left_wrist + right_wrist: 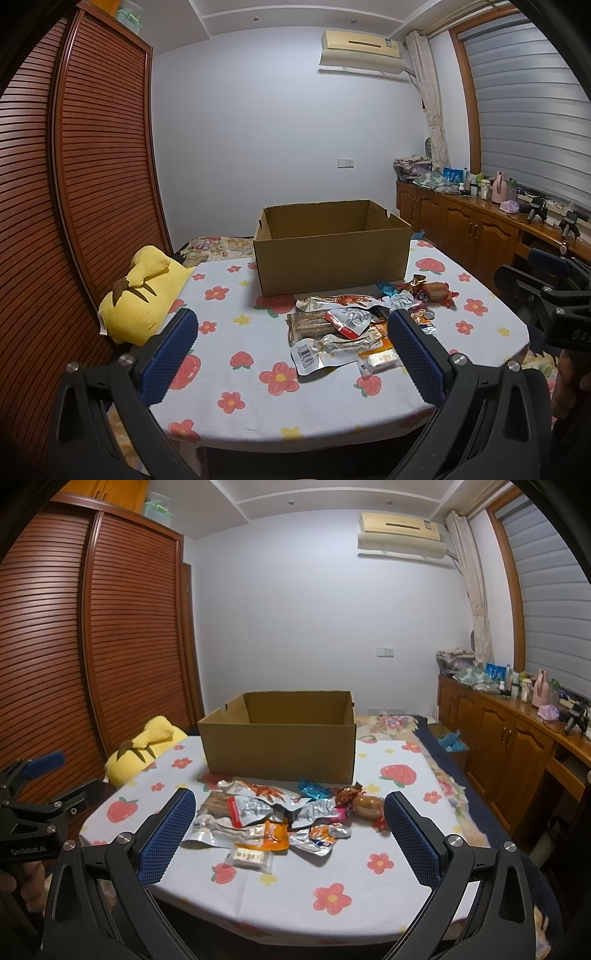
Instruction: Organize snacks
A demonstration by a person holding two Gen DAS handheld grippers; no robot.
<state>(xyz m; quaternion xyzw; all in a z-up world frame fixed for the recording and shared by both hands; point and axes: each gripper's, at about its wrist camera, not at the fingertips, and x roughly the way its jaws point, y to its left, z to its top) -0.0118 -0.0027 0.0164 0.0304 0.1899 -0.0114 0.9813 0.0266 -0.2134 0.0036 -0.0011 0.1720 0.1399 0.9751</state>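
An open cardboard box (pixel 332 254) (pixel 280 746) stands at the far side of a table with a flowered cloth (pixel 236 387) (pixel 369 886). In front of it lies a pile of snack packets (pixel 354 325) (pixel 273 816): silver pouches, an orange one, a blue-wrapped sweet (pixel 314 789) and a small white bar (pixel 249 857). My left gripper (pixel 291 325) hovers open above the near table edge, the pile ahead and to its right. My right gripper (pixel 290 805) is open too, with the pile showing between its fingers, farther off. Neither holds anything.
A yellow plush pillow (pixel 144 295) (pixel 147 746) rests at the table's left edge beside a slatted wooden wardrobe (pixel 92 166). Wooden cabinets (pixel 509 746) with clutter on top line the right wall. A bed lies behind the table.
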